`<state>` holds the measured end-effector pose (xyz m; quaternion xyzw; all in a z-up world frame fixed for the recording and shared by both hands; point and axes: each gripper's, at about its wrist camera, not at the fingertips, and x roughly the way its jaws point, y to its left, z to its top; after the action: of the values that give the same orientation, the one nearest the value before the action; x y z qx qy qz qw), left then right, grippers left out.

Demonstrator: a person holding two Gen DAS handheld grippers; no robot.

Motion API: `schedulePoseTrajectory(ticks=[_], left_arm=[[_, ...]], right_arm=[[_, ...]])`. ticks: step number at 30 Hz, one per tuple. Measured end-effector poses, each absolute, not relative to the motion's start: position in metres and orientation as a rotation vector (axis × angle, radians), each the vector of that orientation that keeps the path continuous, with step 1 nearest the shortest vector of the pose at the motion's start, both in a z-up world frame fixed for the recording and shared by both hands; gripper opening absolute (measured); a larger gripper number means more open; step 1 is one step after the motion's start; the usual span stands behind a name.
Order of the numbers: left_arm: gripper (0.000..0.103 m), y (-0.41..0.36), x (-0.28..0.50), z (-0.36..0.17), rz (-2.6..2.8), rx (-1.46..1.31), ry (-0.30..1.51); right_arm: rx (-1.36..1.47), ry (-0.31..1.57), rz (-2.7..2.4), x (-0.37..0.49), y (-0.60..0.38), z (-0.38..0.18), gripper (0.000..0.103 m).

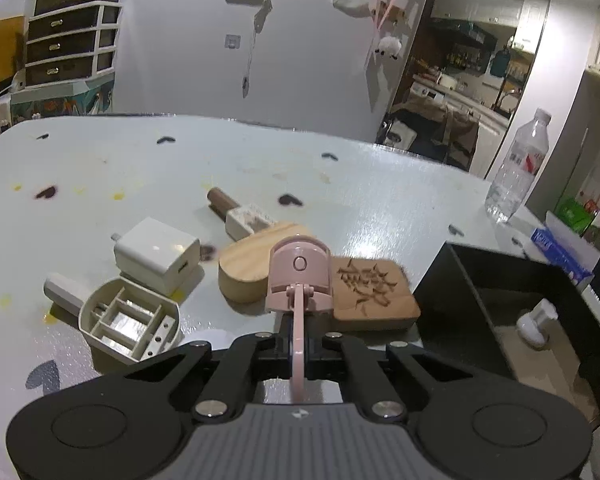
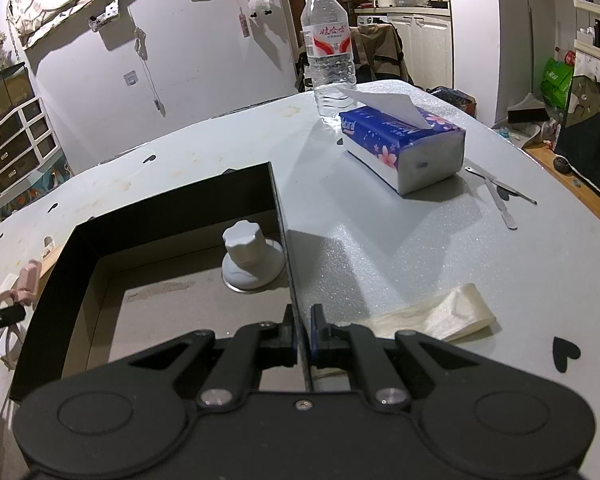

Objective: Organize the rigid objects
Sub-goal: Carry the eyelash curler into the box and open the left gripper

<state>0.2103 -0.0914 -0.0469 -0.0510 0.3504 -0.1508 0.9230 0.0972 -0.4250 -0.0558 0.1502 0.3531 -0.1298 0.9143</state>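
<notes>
Left wrist view is showing that your left gripper [image 1: 299, 354] is clamping its fingers on the thin handle of the pink plastic eyelash curler [image 1: 299, 276], which is hanging above the pale grey table [image 1: 100, 168] and over the carved wooden block [image 1: 370, 292]. Just beside it the rounded light wooden piece [image 1: 246, 266], the white square charger [image 1: 156, 256] and the beige plastic scoop with inner dividers [image 1: 128, 320] are lying, still outside the box. Your right gripper [image 2: 300, 336] is pinching the right wall of the black cardboard box [image 2: 172, 204], with its fingers closed on the thin edge; inside the box the white plastic knob on a round base [image 2: 250, 256] is already standing. I think you are carrying the curler toward the box. The grip is only on a narrow handle, so the curler may be turning or slipping if you are swinging too quickly. The box wall is also thin, and pulling on it hard could be bending it or dragging the box against the folded cream plastic bag [image 2: 440, 316].
</notes>
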Motion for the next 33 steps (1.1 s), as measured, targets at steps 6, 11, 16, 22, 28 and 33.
schedulePoseTrajectory(ticks=[6,11,16,22,28,33], left_arm=[[0.003,-0.100,0.200,-0.007,-0.415,-0.123,0.597],[0.003,-0.134,0.190,0.011,-0.579,-0.115,0.567],[0.003,-0.178,0.190,-0.002,-0.704,-0.163,0.693],[0.003,-0.224,0.199,-0.023,-0.698,-0.164,0.846],[0.003,-0.253,0.205,-0.042,-0.624,-0.161,0.884],[0.004,-0.262,0.209,-0.048,-0.540,-0.182,0.912]], right_arm=[[0.309,0.727,-0.267,0.097,-0.425,-0.056,0.006],[0.317,0.725,-0.264,0.097,-0.425,-0.056,0.006],[0.317,0.724,-0.263,0.097,-0.425,-0.056,0.006],[0.319,0.722,-0.260,0.097,-0.426,-0.056,0.006],[0.331,0.714,-0.247,0.095,-0.429,-0.057,0.007],[0.323,0.712,-0.240,0.094,-0.428,-0.057,0.007]])
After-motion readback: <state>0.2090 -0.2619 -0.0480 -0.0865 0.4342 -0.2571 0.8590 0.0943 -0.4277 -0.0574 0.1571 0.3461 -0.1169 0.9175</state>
